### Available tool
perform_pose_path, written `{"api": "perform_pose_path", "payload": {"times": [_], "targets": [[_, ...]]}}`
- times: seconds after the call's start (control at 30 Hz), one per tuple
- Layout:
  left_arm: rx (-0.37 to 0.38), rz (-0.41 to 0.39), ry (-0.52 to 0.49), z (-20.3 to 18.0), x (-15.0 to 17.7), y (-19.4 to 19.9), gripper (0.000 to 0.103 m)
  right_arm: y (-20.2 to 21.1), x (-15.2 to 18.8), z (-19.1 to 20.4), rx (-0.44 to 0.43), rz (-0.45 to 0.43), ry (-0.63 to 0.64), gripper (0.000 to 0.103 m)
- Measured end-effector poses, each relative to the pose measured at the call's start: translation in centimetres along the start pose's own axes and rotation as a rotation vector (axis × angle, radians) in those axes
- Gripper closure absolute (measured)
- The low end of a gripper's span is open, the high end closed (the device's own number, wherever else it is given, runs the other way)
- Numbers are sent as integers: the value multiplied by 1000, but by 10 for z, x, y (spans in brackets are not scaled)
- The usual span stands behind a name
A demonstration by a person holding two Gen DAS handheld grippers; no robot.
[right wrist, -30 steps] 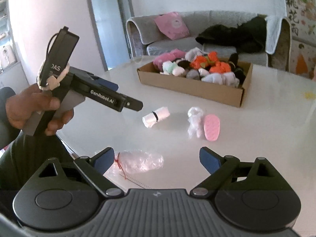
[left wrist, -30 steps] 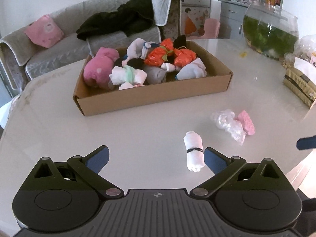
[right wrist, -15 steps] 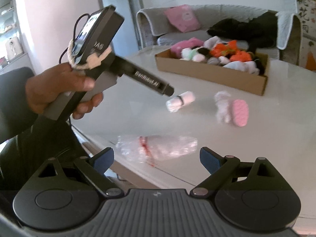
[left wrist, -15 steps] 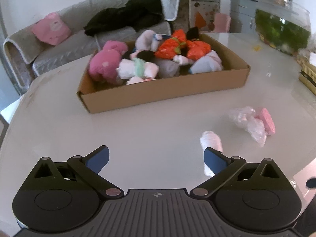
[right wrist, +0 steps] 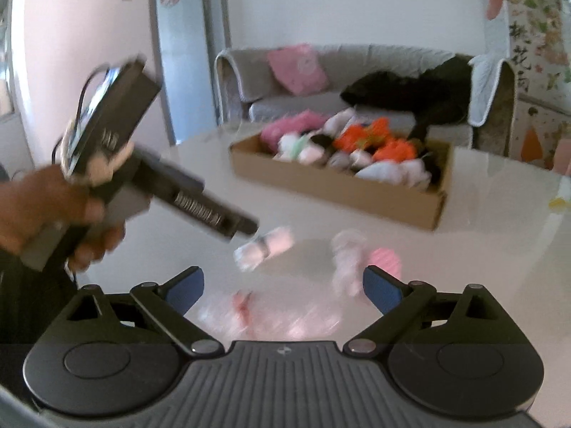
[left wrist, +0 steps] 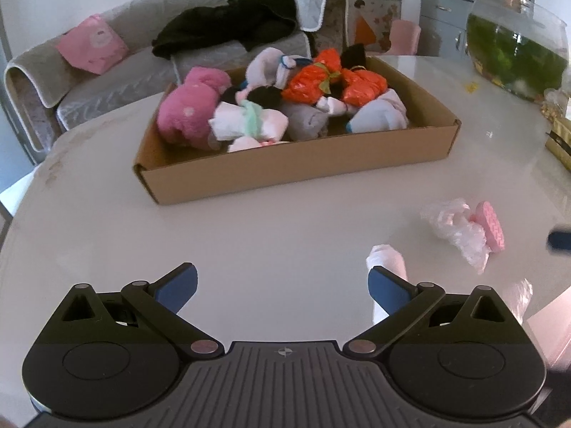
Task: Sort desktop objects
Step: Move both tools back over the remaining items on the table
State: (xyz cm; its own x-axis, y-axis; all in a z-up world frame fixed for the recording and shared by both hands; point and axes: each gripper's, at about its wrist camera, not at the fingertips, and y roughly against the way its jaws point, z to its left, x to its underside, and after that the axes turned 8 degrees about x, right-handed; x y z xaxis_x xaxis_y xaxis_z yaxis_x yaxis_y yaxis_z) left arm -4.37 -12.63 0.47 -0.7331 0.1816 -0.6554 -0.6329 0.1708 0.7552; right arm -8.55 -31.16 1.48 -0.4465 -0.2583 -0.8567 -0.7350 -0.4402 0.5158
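Note:
My left gripper [left wrist: 282,285] is open over the white table, with nothing between its fingers. A white rolled sock [left wrist: 387,260] with a dark band lies just beyond its right finger, partly hidden by it. In the blurred right wrist view a hand holds that left gripper [right wrist: 200,207], its tip close to the rolled sock [right wrist: 266,248]. My right gripper [right wrist: 283,287] has its jaws opening. A clear plastic bag with a red tie [right wrist: 267,315] lies on the table low between them, not pressed. A pink pad in crumpled plastic [left wrist: 464,232] lies to the right.
A cardboard box [left wrist: 296,167] full of rolled socks and orange bags stands mid-table. A glass fishbowl [left wrist: 517,57] sits at the far right, with a woven basket [left wrist: 560,146] near it. The table edge runs close to the plastic bag. A sofa stands behind.
The left gripper has come forward, so the rolled sock has slid behind its right finger. The right view has swung, bringing the plastic bag between its fingers, and is now blurred.

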Motion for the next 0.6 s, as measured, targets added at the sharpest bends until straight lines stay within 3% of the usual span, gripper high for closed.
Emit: {"api": "perform_pose_path", "payload": {"times": [0.2,0.37,0.6], "targets": [[-17,17,-34,-11,-2,-13,0,-24,-5,-40,94,51,-8,11],[-24,-23,-3,-6,-4,-2,0,-40,-5,-54,93,81,-17,16],[-40,33,-19,-6,-4,-18,0,-53,-1,-63,89,133,1,28]]}}
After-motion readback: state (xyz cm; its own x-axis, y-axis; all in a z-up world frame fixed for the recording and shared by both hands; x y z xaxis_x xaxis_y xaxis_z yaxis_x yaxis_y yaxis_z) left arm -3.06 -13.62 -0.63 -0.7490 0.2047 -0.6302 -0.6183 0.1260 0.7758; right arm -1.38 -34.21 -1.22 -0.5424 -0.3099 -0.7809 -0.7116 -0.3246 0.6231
